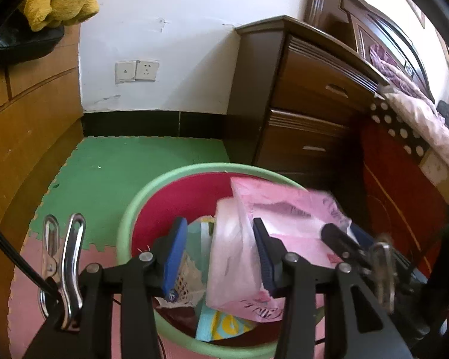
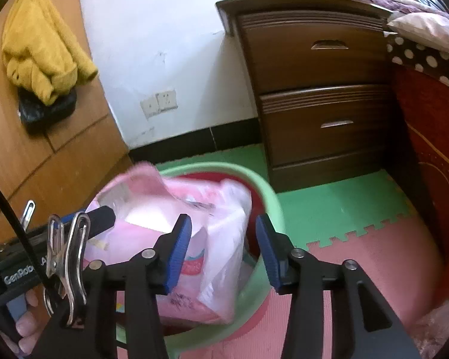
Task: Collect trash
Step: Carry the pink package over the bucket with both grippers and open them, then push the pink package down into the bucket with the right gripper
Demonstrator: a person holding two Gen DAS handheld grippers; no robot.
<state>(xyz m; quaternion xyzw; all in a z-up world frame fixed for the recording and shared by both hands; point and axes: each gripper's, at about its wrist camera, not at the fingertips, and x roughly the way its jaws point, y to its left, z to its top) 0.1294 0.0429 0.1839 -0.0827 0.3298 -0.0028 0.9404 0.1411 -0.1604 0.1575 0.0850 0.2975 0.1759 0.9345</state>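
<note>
Both grippers, left [image 1: 218, 251] and right [image 2: 224, 246], stand parted, pads clear of the pink, crinkled, translucent plastic package [image 1: 272, 233] resting in the green-rimmed bin [image 1: 152, 185].

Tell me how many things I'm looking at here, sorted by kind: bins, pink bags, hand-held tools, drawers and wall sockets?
Bins: 1, the green bin
Pink bags: 1, the pink bag sitting over the bin's opening
Hand-held tools: 2, the left tool and the right tool, both open
Drawers: 2, upper drawer and lower drawer
Wall sockets: 2, one pair
Total: 8
</note>
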